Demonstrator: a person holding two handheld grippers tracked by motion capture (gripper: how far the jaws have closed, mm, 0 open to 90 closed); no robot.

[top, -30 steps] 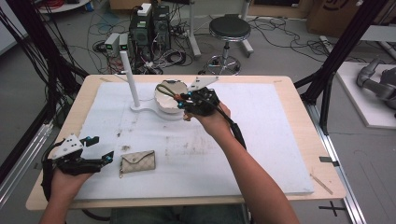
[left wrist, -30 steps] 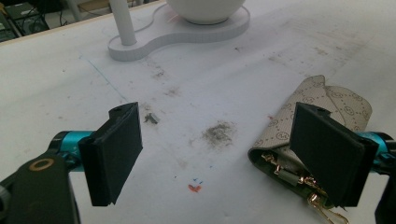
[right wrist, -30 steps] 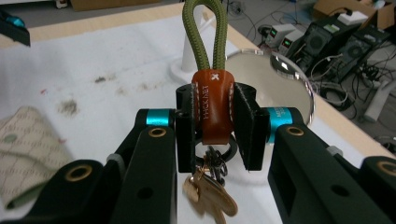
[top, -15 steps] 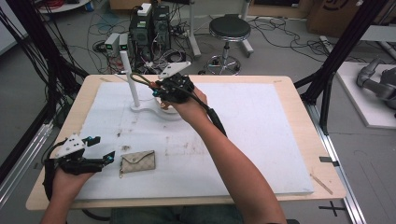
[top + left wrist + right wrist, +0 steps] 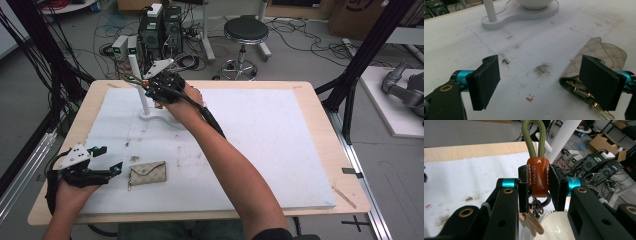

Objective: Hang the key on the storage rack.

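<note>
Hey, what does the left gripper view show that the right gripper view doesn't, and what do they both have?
The left gripper view has the left gripper with its jaws wide apart over the stained white mat, and a beige patterned pouch with a gold clasp lying by one jaw. The right gripper view has the right gripper with its jaws closed on a brown leather keychain tab with an olive cord loop, keys hanging below. Both show the mat, the white bowl and the white post.
</note>
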